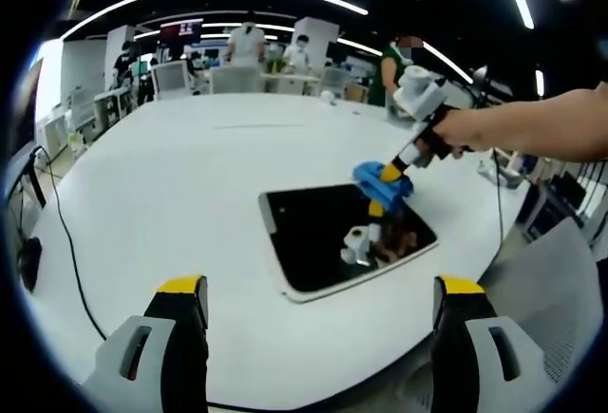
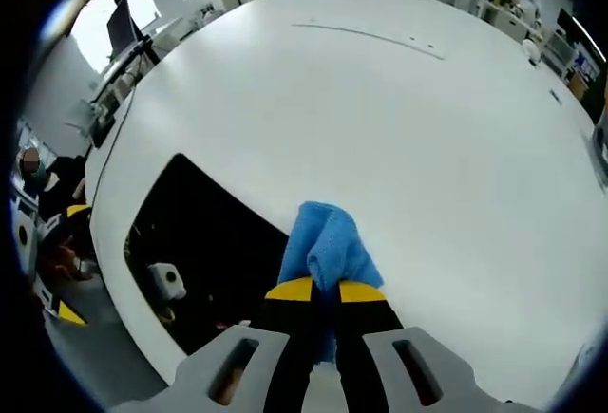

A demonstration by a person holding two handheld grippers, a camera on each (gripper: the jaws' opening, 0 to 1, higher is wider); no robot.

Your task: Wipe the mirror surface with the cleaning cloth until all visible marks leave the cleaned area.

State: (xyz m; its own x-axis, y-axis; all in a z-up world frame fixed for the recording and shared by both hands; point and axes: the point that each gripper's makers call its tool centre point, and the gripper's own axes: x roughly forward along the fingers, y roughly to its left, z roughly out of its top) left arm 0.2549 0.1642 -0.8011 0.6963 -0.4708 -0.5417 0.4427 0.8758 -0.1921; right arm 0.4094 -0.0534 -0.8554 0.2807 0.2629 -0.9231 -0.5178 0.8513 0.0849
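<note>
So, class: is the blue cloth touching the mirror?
Touching. In the left gripper view the blue cloth presses on the mirror at its far edge, no gap.

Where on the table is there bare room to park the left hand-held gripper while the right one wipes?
Bare white table stretches left of the mirror and beyond it toward the far edge. Crowded: the mirror's far right corner, where the right hand-held gripper presses the blue cloth. A black cable borders the table's left rim.

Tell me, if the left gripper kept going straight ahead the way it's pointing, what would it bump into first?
Probably the mirror. It lies flat on the white table straight ahead between the open jaws of the left gripper. Depth is hard to judge, so it might touch bare table just before the mirror's near edge.
</note>
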